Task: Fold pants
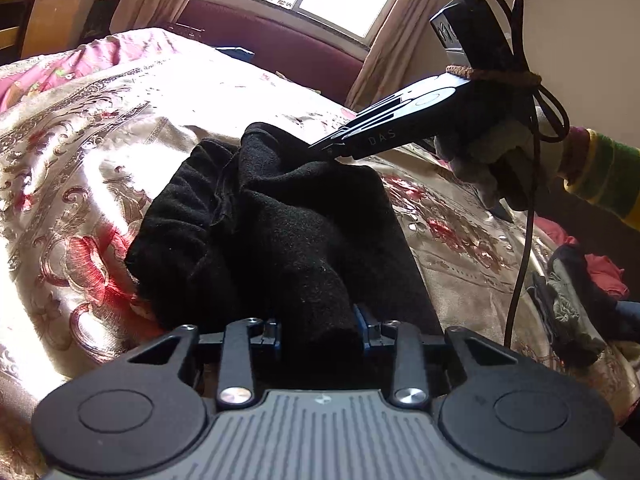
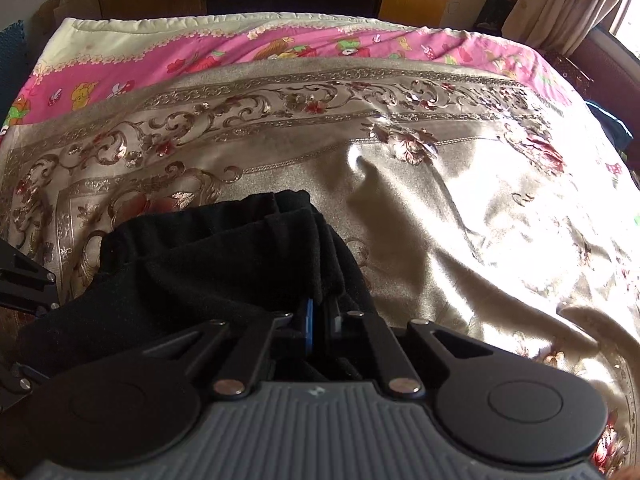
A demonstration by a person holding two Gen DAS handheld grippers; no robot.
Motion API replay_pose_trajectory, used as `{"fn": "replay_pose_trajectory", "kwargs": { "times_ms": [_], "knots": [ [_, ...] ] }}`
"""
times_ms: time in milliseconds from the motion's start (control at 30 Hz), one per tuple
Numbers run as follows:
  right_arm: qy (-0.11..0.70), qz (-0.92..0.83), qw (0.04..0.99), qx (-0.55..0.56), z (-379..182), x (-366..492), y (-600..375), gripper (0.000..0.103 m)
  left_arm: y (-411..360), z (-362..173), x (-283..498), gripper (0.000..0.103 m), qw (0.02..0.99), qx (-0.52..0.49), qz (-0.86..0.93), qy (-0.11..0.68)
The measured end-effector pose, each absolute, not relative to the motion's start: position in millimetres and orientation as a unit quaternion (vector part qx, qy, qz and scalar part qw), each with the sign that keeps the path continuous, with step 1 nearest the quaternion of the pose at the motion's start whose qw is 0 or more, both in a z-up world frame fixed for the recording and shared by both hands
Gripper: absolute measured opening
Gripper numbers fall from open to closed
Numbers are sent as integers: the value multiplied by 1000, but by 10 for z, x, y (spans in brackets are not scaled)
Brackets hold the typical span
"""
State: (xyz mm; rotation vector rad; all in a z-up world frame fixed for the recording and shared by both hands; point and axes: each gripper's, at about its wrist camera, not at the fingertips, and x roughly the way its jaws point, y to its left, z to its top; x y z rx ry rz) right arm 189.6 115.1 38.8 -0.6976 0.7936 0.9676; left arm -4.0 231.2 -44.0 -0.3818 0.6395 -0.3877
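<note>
Black fleece: the pants [image 1: 280, 236] lie bunched in a heap on the bedspread [image 1: 100, 128], mid-bed, nothing flat yet.
Surface: shiny gold floral bedspread, slick-looking satin, strong window glare across it; a pink quilt [image 2: 280, 48] shows past its far edge.
Left gripper [image 1: 320, 332]: a thick roll of the near end of the pants fills the gap between the pads, and they appear to press on it. Grasping the pants.
Right gripper [image 2: 320, 316]: jaws clenched almost to nothing on a thin fold at the pile's edge. The left view shows it coming in from the right and biting the top ridge of the heap.
Hand [image 1: 500, 168]: gloved, striped sleeve behind, cable trailing down from the tool.
Step in hand, judged: both grips taken on the heap, ready to lift and spread before any fold is made.
How to do it well: lift both grips together, draw them apart along the waist or a leg until the cloth hangs straight, then lay it down smooth.
Check: the left holds many layers, the right perhaps one. I cannot tell which parts of the garment these are, so regrip if it comes up twisted.
Risk: the slick cover may slide or ruck under dragged fleece, so carry rather than drag.
Cable: keep it clear of the cloth.
</note>
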Motion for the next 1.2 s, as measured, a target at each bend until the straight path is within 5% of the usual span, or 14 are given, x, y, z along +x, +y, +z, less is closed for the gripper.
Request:
{"fn": "replay_pose_trajectory", "kwargs": {
  "times_ms": [133,333,500,633,700,900,933,967,1000,1033,1200],
  "knots": [
    [397,412,790,-219,446,2213,999,3,2308,-398,-24,29,920,-159,-187,305],
    [441,351,815,-135,76,2573,815,1,2399,-474,25,28,917,-164,-173,321],
    [418,348,835,-80,369,2602,522,1,2540,-589,-21,30,897,-234,-166,337],
    [402,423,805,-107,573,2381,645,14,2565,-531,-44,35,891,-259,-172,331],
    [415,436,790,-113,523,2380,723,35,2551,-519,-47,42,891,-265,-170,328],
    [429,463,757,-171,155,2385,1117,44,2468,-501,-1,59,892,-268,-174,319],
    [425,459,762,-167,104,2399,1146,44,2455,-508,18,59,894,-265,-170,318],
    [435,450,764,-157,63,2423,1175,33,2449,-517,43,57,895,-266,-163,318],
    [448,444,762,-143,60,2431,1177,6,2449,-514,72,52,896,-268,-158,317],
    [452,438,766,-130,116,2396,1147,5,2457,-497,90,33,896,-270,-156,316],
    [377,444,809,-84,880,1937,710,4,2569,-46,-90,28,906,-273,-198,256]
  ]
}}
